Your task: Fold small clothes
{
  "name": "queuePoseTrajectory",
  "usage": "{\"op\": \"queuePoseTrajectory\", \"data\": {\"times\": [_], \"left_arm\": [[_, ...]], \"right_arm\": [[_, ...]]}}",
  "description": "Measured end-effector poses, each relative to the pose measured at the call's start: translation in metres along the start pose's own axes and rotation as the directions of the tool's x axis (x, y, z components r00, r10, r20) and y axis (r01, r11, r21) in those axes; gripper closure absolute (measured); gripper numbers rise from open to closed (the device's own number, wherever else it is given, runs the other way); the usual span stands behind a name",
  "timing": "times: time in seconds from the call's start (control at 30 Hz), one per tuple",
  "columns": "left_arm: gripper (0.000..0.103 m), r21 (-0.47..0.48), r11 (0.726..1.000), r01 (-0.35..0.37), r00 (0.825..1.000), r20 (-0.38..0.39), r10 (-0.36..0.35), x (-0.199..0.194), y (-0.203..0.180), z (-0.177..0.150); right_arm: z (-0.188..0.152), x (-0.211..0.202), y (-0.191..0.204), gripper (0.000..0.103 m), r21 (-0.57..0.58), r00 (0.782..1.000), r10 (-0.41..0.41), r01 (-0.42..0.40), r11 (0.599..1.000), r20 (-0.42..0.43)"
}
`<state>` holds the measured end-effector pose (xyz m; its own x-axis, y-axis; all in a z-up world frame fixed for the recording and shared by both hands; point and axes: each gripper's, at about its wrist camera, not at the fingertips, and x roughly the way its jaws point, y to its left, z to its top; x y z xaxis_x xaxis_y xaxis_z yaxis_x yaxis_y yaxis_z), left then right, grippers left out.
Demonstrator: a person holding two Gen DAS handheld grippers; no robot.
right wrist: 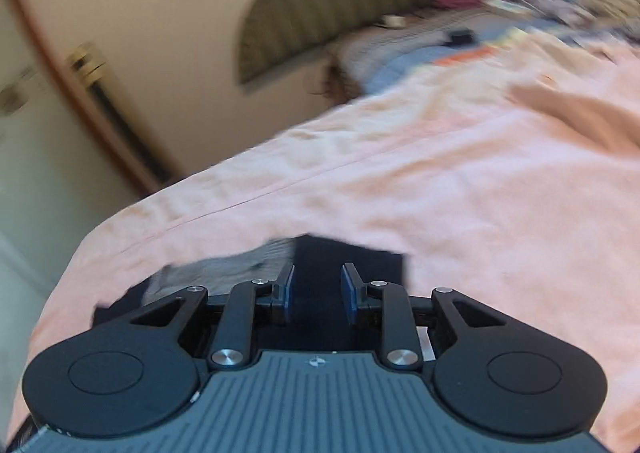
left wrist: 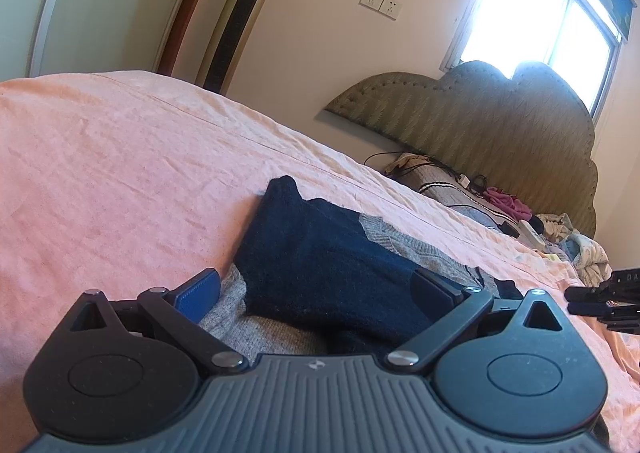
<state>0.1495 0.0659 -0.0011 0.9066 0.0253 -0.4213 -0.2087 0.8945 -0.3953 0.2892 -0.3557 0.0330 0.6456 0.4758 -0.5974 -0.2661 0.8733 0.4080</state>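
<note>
low over the pink bed sheet (left wrist: 120,157), the left gripper (left wrist: 320,293) is spread wide around the navy-and-grey knit garment (left wrist: 320,265), nothing pinched, probably lining up on an edge to fold. the right gripper (right wrist: 318,289), partly parted and empty, hovers over the same garment's near end. pillows and loose clothes crowd the headboard (left wrist: 480,121), well apart.

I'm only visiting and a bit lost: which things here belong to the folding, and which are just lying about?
Part of the job:
navy and grey knitted garment
left claw, open around it
right claw, open
peach bedsheet beneath

Just lying about:
gold tower fan
pink crumpled cloth
black cables
green padded headboard
</note>
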Motion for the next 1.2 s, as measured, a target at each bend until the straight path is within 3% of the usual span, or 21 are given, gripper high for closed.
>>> {"op": "queuePoseTrajectory", "data": {"times": [0.1, 0.13, 0.17, 0.2, 0.23, 0.3, 0.33, 0.37, 0.4, 0.47, 0.5, 0.53, 0.6, 0.67, 0.77, 0.83, 0.93, 0.97, 1.0, 1.07, 1.2], "left_arm": [[0.001, -0.002, 1.0, -0.007, 1.0, -0.004, 0.007, 0.001, 0.0, 0.0], [0.001, -0.001, 1.0, -0.01, 1.0, -0.007, 0.01, 0.001, 0.0, 0.0], [0.001, -0.001, 1.0, -0.012, 1.0, -0.012, 0.012, 0.003, 0.0, 0.0], [0.001, -0.002, 1.0, -0.015, 1.0, -0.017, 0.015, 0.003, 0.0, 0.0], [0.001, -0.004, 1.0, -0.02, 1.0, -0.022, 0.02, 0.004, 0.001, 0.0], [0.001, -0.007, 1.0, -0.024, 0.999, -0.03, 0.023, 0.005, 0.001, 0.0], [0.001, -0.007, 1.0, -0.026, 0.999, -0.035, 0.025, 0.006, 0.001, 0.0], [0.001, -0.006, 1.0, -0.029, 0.999, -0.04, 0.029, 0.007, 0.0, 0.0], [0.001, -0.003, 0.999, -0.033, 0.999, -0.042, 0.033, 0.007, 0.0, 0.0], [0.001, 0.016, 0.999, -0.043, 0.998, -0.046, 0.044, 0.007, -0.003, -0.001], [0.001, 0.035, 0.998, -0.048, 0.997, -0.059, 0.05, 0.01, -0.006, -0.001], [0.001, 0.059, 0.997, -0.054, 0.995, -0.085, 0.059, 0.014, -0.009, -0.001], [0.001, 0.166, 0.983, -0.082, 0.984, -0.144, 0.107, 0.02, -0.017, 0.001], [0.001, 0.296, 0.948, -0.121, 0.968, -0.178, 0.179, 0.015, -0.024, -0.001], [0.001, 0.35, 0.936, -0.04, 0.979, -0.172, 0.106, -0.02, -0.028, -0.01], [0.001, 0.378, 0.925, 0.028, 0.975, -0.214, 0.058, -0.031, -0.035, -0.02], [0.0, 0.499, 0.865, 0.043, 0.959, -0.265, 0.105, -0.03, -0.041, -0.041], [0.0, 0.504, 0.862, 0.059, 0.961, -0.264, 0.088, -0.035, -0.034, -0.041], [0.0, 0.51, 0.857, 0.074, 0.957, -0.279, 0.083, -0.037, -0.026, -0.037], [0.0, 0.536, 0.841, 0.073, 0.961, -0.264, 0.084, -0.045, -0.008, -0.031], [0.001, 0.561, 0.827, -0.018, 0.962, -0.215, 0.167, -0.067, -0.003, -0.024]], "right_arm": [[-0.024, 0.028, 0.02, 0.064, -0.091, 0.991, 0.011, -0.023, 0.996, -0.134], [-0.031, 0.036, 0.018, 0.066, -0.108, 0.989, -0.011, -0.005, 0.994, -0.148], [-0.036, 0.035, 0.015, 0.069, -0.148, 0.996, -0.006, -0.007, 0.989, -0.085], [-0.037, 0.034, 0.007, 0.08, -0.146, 0.998, -0.015, 0.005, 0.989, -0.062], [-0.035, 0.033, -0.003, 0.103, -0.099, 0.998, -0.034, 0.028, 0.995, -0.052], [-0.031, 0.022, -0.008, 0.103, -0.045, 0.992, -0.113, 0.111, 0.993, -0.049], [-0.032, 0.014, 0.0, 0.101, -0.065, 0.986, -0.159, 0.157, 0.985, -0.038], [-0.04, 0.003, 0.014, 0.09, -0.11, 0.986, -0.164, 0.161, 0.981, -0.017], [-0.048, -0.006, 0.027, 0.076, -0.154, 0.991, -0.134, 0.132, 0.979, 0.001], [-0.065, -0.014, 0.044, 0.065, -0.246, 0.999, -0.052, 0.048, 0.968, -0.011], [-0.073, -0.01, 0.044, 0.052, -0.265, 0.997, -0.072, 0.059, 0.962, -0.04], [-0.079, 0.0, 0.038, 0.049, -0.275, 0.989, -0.127, 0.102, 0.956, -0.074], [-0.085, -0.006, 0.022, 0.058, -0.282, 0.995, -0.103, 0.095, 0.955, -0.013], [-0.079, -0.02, 0.017, 0.06, -0.208, 0.986, -0.165, 0.156, 0.966, -0.03], [-0.09, -0.05, 0.04, 0.051, -0.278, 0.99, -0.141, 0.141, 0.95, 0.019], [-0.105, -0.058, 0.055, 0.029, -0.306, 0.998, -0.069, 0.065, 0.95, -0.002], [-0.133, -0.044, 0.057, 0.021, -0.358, 0.988, -0.132, 0.096, 0.929, -0.077], [-0.146, -0.048, 0.052, 0.021, -0.417, 0.991, -0.132, 0.118, 0.901, -0.005], [-0.152, -0.053, 0.041, 0.009, -0.429, 0.991, -0.131, 0.13, 0.894, 0.027], [-0.146, -0.066, 0.015, 0.007, -0.313, 0.984, -0.172, 0.177, 0.933, 0.045], [-0.147, -0.077, 0.023, 0.011, -0.348, 0.965, -0.259, 0.253, 0.903, 0.03]]}}
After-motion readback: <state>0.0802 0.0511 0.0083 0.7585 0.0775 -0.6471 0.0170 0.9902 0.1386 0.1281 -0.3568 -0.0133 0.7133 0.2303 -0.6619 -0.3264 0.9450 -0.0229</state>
